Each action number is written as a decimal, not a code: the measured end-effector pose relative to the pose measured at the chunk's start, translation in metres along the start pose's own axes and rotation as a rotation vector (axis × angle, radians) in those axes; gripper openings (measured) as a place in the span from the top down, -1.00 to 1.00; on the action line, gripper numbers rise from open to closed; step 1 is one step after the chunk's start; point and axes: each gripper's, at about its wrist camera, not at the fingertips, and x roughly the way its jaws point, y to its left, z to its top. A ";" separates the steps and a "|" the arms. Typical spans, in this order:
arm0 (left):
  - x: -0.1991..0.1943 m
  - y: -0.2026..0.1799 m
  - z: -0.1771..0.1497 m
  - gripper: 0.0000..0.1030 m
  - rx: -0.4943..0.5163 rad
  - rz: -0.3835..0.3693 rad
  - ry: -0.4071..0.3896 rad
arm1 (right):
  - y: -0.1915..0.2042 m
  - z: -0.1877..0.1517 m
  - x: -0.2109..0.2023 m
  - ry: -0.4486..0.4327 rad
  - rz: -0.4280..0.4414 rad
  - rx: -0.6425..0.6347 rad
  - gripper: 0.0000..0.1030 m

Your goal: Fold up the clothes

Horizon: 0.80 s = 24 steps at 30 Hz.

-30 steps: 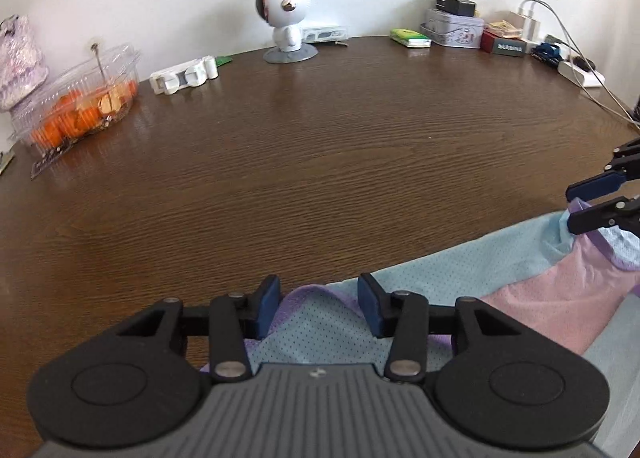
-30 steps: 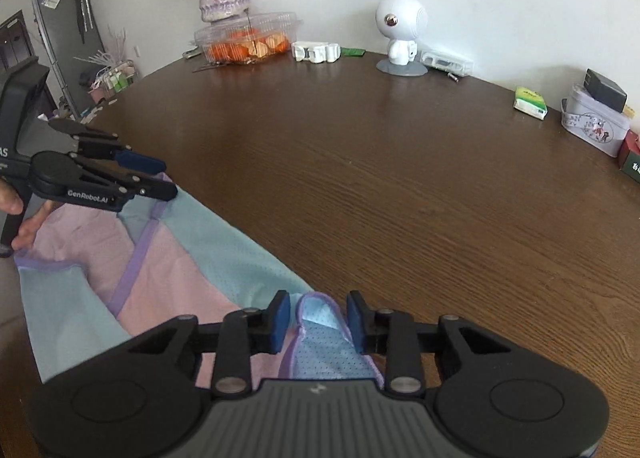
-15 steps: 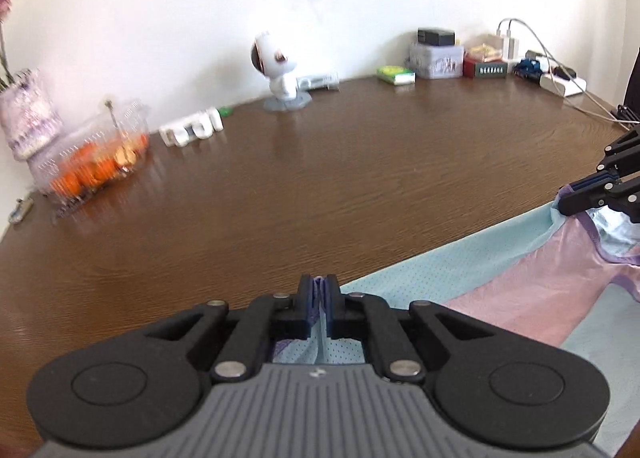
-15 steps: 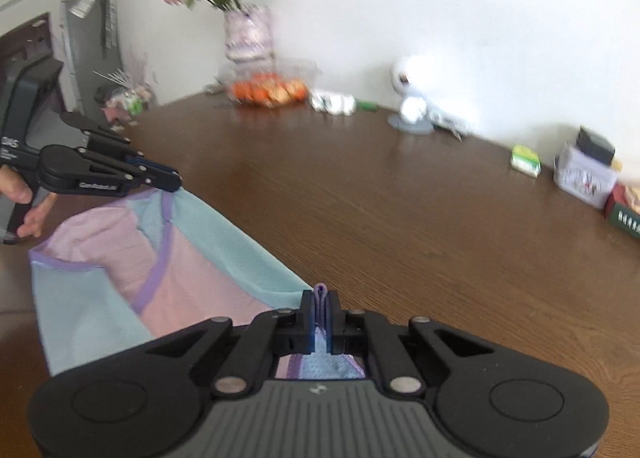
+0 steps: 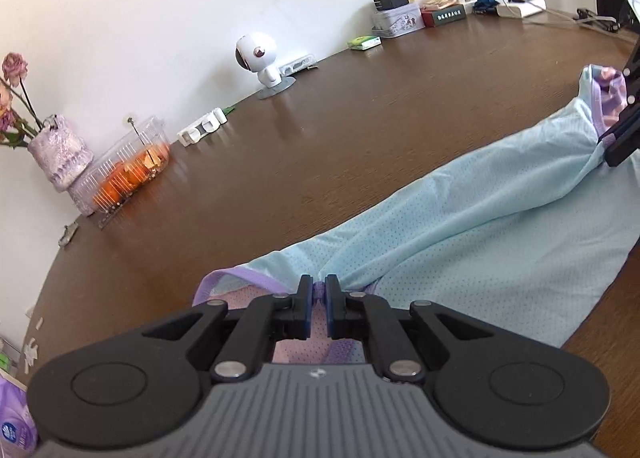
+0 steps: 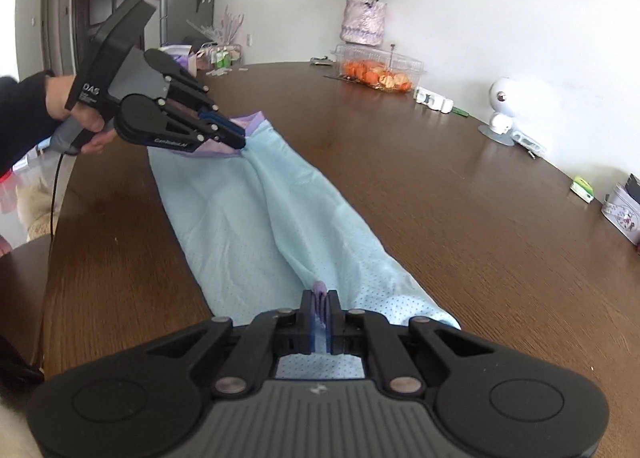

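Over our brown surface both tongs, left and right, pinch the blue garment taut; we should carry both ends level toward the near edge.

Home: flower vase, wooden dining table

A light-blue mesh garment is lying stretched along the near edge of the round dark wooden table, spanning between both grippers.
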 end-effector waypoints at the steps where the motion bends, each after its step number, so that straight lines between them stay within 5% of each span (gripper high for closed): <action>1: -0.004 0.001 0.001 0.89 -0.005 -0.006 -0.004 | 0.000 -0.001 -0.001 0.002 0.003 0.003 0.93; 13: -0.004 0.004 -0.008 0.76 -0.001 -0.011 0.034 | 0.005 -0.012 -0.021 -0.010 0.043 0.022 0.78; 14: -0.007 0.008 -0.006 0.70 -0.017 -0.012 0.015 | 0.000 -0.012 -0.027 -0.029 0.029 0.037 0.74; 16: -0.015 0.013 0.001 0.02 -0.054 -0.006 -0.044 | -0.015 -0.014 -0.042 -0.059 -0.036 0.073 0.68; 18: -0.021 0.016 0.010 -0.24 -0.088 -0.004 -0.098 | -0.036 -0.020 -0.057 -0.073 -0.130 0.121 0.55; 20: -0.021 0.014 0.020 -0.27 -0.106 -0.008 -0.129 | -0.065 -0.028 -0.070 -0.056 -0.232 0.192 0.55; 24: -0.005 0.000 0.029 -0.27 -0.076 -0.016 -0.100 | -0.100 -0.046 -0.072 0.013 -0.277 0.247 0.54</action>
